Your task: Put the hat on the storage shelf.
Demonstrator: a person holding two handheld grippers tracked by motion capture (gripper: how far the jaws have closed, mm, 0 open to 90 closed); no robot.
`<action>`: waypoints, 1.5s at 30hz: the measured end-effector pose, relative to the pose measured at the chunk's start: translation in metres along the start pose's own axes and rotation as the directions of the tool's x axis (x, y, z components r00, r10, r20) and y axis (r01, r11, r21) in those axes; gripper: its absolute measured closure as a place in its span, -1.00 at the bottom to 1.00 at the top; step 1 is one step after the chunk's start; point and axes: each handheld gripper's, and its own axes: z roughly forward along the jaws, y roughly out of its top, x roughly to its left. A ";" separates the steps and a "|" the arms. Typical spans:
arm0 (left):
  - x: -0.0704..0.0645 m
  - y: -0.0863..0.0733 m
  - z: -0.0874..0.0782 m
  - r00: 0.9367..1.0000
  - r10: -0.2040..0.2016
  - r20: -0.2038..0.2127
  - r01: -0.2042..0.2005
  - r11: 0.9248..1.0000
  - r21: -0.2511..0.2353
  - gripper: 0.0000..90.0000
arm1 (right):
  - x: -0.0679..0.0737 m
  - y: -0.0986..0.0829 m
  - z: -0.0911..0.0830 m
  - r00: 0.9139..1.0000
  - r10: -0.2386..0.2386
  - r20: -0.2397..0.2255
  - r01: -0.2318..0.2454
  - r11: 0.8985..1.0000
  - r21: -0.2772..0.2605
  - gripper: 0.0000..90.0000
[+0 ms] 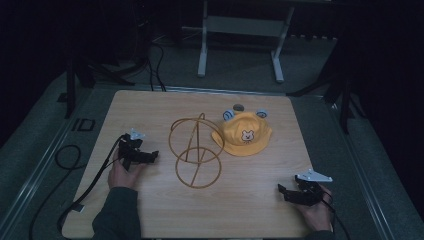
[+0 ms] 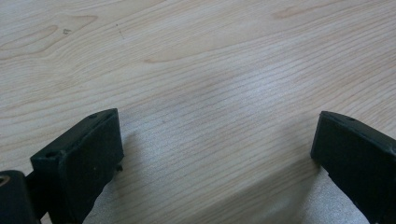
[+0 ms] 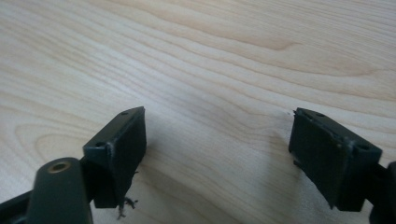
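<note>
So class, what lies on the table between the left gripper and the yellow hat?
The gold wire stand lies between the left gripper and the yellow hat, in the high view.

Room dim — surroundings nearly black at both sides. Pale wooden table (image 1: 150, 107) with rounded corners, grain plain in the close views. Grey floor (image 1: 240, 60) around it. Beyond the far edge, a white metal frame (image 1: 202, 50) on two legs. Black cables (image 1: 67, 157) loop on the floor, left — more trail behind.
</note>
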 end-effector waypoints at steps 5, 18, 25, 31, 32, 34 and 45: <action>0.000 0.000 0.000 1.000 -0.001 0.000 0.001 1.000 0.000 -0.95 | -0.002 0.006 0.000 1.000 -0.014 -0.018 0.014 0.998 0.053 -0.56; 0.000 0.000 0.000 1.000 -0.001 0.000 0.001 1.000 0.000 -0.95 | -0.004 0.030 -0.004 0.994 -0.087 -0.063 0.093 0.991 0.096 -0.29; 0.000 0.000 0.000 1.000 -0.002 -0.001 0.002 1.000 0.000 -0.95 | 0.001 0.065 -0.007 0.981 -0.167 -0.098 0.177 0.979 0.100 -0.27; 0.000 0.000 0.000 1.000 -0.002 -0.001 0.002 1.000 0.000 -0.95 | 0.007 0.086 -0.005 0.966 -0.232 -0.117 0.245 0.962 0.122 -0.19; 0.000 0.000 0.000 1.000 -0.002 -0.001 0.002 1.000 0.000 -0.95 | 0.008 0.094 -0.004 0.960 -0.250 -0.128 0.266 0.956 0.125 -0.17; 0.000 0.000 0.000 1.000 -0.002 -0.001 0.002 1.000 0.000 -0.95 | 0.008 0.104 -0.003 0.954 -0.268 -0.136 0.285 0.950 0.126 -0.16; 0.000 0.000 0.000 1.000 -0.002 -0.001 0.002 1.000 0.000 -0.95 | 0.015 0.140 0.005 0.931 -0.322 -0.171 0.343 0.932 0.112 -0.08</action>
